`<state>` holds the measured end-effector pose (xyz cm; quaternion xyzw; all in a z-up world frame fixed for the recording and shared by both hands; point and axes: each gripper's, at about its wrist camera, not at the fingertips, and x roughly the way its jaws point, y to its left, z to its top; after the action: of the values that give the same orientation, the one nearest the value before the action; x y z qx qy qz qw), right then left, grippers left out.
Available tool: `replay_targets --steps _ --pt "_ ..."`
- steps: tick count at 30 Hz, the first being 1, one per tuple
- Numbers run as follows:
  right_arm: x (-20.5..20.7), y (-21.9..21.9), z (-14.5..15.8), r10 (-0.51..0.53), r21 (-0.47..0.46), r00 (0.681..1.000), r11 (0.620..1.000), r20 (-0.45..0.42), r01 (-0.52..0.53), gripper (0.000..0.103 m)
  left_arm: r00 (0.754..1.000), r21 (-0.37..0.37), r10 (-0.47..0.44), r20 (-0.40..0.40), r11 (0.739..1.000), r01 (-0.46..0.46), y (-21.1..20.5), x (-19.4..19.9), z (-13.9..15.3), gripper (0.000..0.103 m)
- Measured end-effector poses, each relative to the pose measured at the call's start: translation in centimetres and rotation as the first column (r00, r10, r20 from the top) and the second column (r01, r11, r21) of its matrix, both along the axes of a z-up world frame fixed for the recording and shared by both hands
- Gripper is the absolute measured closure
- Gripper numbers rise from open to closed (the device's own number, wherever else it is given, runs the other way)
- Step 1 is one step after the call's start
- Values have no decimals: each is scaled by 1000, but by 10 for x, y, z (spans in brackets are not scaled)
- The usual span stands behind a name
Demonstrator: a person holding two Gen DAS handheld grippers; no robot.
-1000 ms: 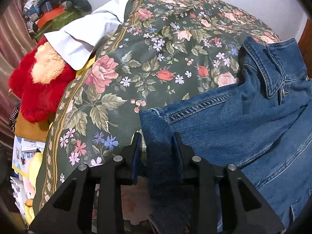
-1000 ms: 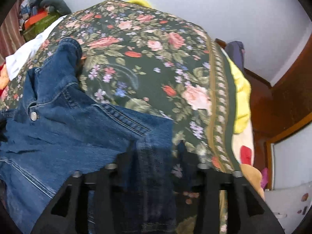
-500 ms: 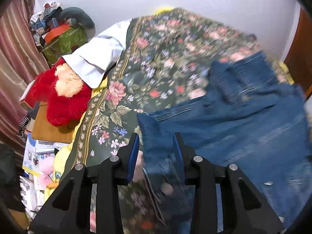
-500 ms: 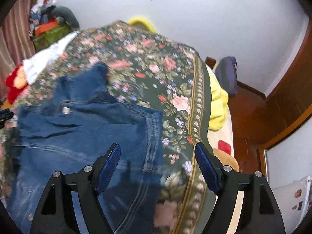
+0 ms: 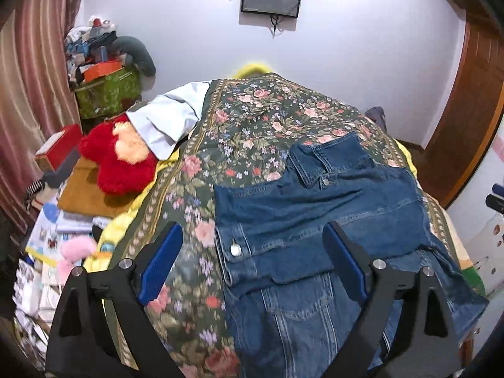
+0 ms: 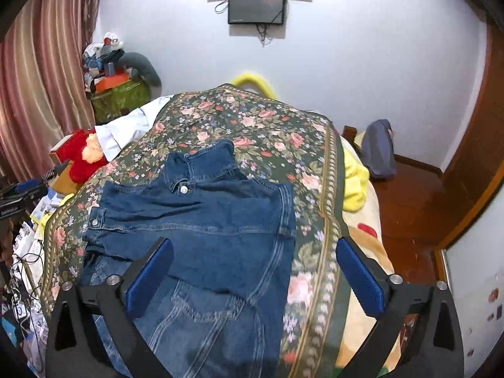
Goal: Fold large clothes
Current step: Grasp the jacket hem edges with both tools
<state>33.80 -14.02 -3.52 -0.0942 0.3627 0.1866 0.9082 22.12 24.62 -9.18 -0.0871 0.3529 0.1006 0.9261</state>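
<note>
Released a moment ago from both pinches: denim jacket point(image 5: 318, 220), now spread flat on floral bedspread point(image 5: 252, 132), sleeves folded across. Left gripper point(image 5: 252, 261) and right gripper point(image 6: 252, 271) raised above, jaws just opened wide, nothing between.

Left gripper point(image 5: 253, 258): jaws spread wide, having just opened; nothing is clamped between the blue pads, and the gripper points forward and downward. Right gripper point(image 6: 254, 272): jaws at full spread, likewise just opened, pads free of contact, same downward pitch. Both black finger frames sit level, without roll.
</note>
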Motion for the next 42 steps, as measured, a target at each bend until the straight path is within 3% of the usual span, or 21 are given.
replay_targets --steps 6,13,15,19,24,26,28,29,30,32,34,35,37,42 --pt "-29 -25 -22 -18 40 994 999 -104 22 0 994 -51 8 -105 999 -14 -8 -36 -39 12" --pt "-55 -56 -78 -75 46 962 995 -264 90 0 966 -176 28 -256 982 -75 -6 -62 -104 12" --pt "-63 -59 -92 -84 33 954 995 -288 98 0 948 -255 32 -315 960 -117 -4 -70 -129 12" --pt "-78 -62 -113 -84 33 941 994 -328 100 0 923 -342 44 -382 921 -186 -4 -84 -164 12" --pt "-91 -58 -128 -52 79 935 993 -351 85 1 917 -438 29 -398 872 -218 -10 -98 -187 14" --pt "-92 -56 -135 -49 82 930 993 -364 84 8 919 -453 26 -392 864 -218 -13 -99 -188 22" --pt "-92 -54 -138 -34 108 925 991 -378 81 25 924 -461 14 -382 863 -204 -18 -100 -188 33" --pt "-92 -54 -140 -23 135 921 987 -389 82 29 927 -464 5 -375 865 -192 -21 -99 -185 38" --pt "-92 -54 -141 -19 152 918 985 -396 86 35 929 -438 8 -371 880 -183 -26 -97 -182 40" --pt "-91 -53 -140 -13 172 919 981 -395 88 49 930 -356 17 -367 921 -157 -33 -90 -175 62" --pt "-90 -49 -138 13 179 919 982 -393 63 66 930 -295 19 -367 946 -136 -38 -85 -168 72" --pt "-89 -46 -136 21 176 922 983 -387 51 69 939 -288 18 -345 949 -124 -38 -86 -163 76" --pt "-84 -44 -131 34 188 925 981 -377 40 78 953 -268 22 -303 958 -107 -40 -86 -151 81" --pt "-71 -40 -114 72 213 934 977 -351 4 84 978 -259 35 -206 962 -89 -37 -79 -118 83"
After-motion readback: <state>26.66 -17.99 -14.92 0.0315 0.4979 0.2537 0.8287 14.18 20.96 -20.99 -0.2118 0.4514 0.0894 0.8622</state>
